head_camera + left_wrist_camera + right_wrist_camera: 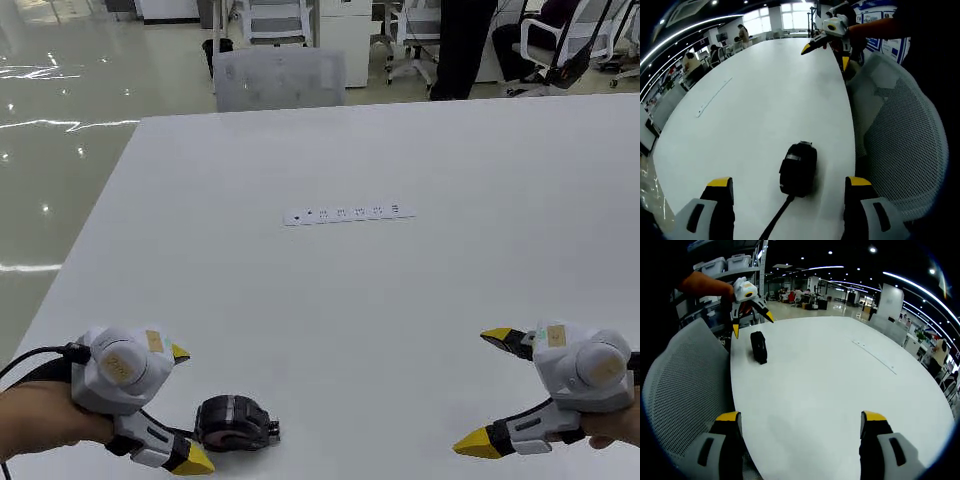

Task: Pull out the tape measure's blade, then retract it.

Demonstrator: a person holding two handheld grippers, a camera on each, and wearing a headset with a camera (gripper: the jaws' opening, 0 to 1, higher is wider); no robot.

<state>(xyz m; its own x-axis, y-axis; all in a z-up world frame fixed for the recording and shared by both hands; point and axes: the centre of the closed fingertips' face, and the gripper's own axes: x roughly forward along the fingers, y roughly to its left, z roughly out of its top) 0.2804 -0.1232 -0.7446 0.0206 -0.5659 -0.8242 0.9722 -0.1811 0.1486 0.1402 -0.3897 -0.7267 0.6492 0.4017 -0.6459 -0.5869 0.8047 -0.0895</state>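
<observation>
A black tape measure lies on the white table near its front edge, its blade retracted. My left gripper stands open just left of it; in the left gripper view the tape measure sits between and a little ahead of the yellow-tipped jaws, untouched. My right gripper is open at the front right, far from the case, with nothing between its jaws. The right gripper view looks across the table at the tape measure and the left gripper behind it.
A strip of power sockets is set in the middle of the table. A grey mesh chair stands at the table's near edge. Office chairs and a standing person are beyond the far edge.
</observation>
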